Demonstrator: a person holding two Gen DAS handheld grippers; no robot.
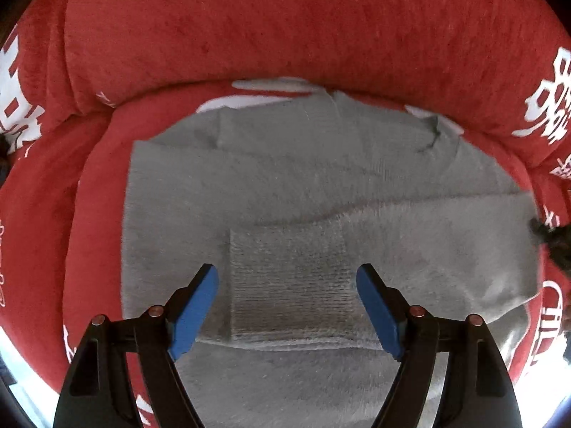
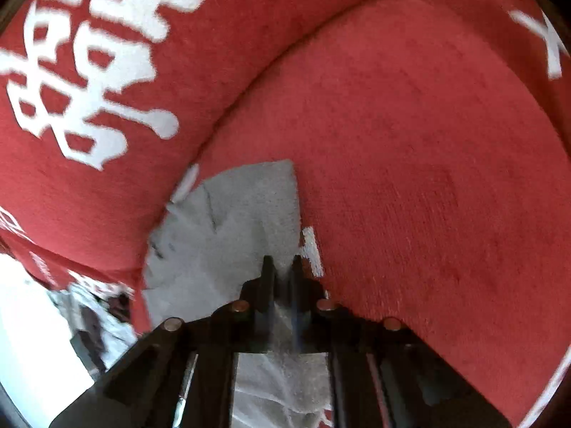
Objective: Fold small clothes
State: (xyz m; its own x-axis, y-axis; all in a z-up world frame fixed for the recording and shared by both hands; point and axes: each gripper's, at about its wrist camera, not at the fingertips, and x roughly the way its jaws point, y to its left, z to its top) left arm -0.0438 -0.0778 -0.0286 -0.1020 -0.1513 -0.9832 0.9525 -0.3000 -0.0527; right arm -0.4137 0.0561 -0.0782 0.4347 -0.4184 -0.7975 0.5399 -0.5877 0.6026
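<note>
A small grey fuzzy sweater [image 1: 285, 185] lies flat on a red plush sofa seat [image 1: 96, 185]. One sleeve is folded across the body, and its ribbed cuff [image 1: 289, 281] lies between my left gripper's blue pads [image 1: 194, 310]. My left gripper [image 1: 287, 289] is open and hovers just above the cuff. In the right wrist view my right gripper [image 2: 282, 267] is shut on the right edge of the grey sweater [image 2: 228, 228], with grey fabric pinched between the fingers.
The red sofa backrest [image 1: 285, 28] with white characters [image 2: 96, 71] curves behind the sweater. Red seat cushion [image 2: 428, 178] extends to the right of the garment. A bright floor area [image 2: 32, 321] shows beyond the sofa edge at lower left.
</note>
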